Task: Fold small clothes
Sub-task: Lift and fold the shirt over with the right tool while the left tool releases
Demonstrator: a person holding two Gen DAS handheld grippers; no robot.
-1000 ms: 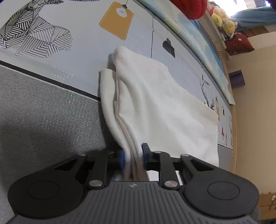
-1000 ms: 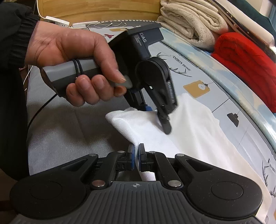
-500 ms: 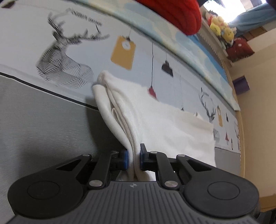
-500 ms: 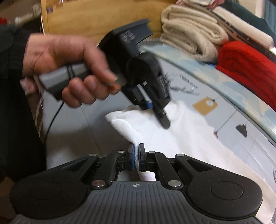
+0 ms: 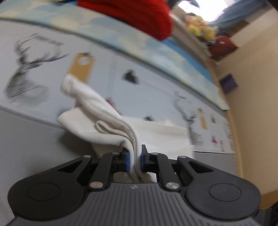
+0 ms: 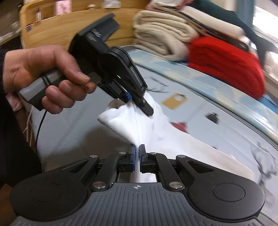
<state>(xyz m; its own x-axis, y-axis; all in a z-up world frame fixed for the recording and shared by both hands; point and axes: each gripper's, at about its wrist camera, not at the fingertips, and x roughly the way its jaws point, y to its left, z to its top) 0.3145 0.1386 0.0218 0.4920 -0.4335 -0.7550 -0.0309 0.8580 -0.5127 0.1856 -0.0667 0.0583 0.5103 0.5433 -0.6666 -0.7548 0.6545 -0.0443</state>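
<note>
Both hand-held grippers, left [image 5: 135,159] and right [image 6: 137,159], pinch the white garment [image 6: 147,128] near red [image 6: 225,64] and cream knits [image 6: 161,34]

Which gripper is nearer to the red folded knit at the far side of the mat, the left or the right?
Left. The left gripper grips the white garment on the side toward the red knit; the right gripper grips the garment's nearer edge, farther from it.

Motion blur smears the deer print [image 5: 26,83]; the red knit [image 5: 139,15] is cut off at the top edge
</note>
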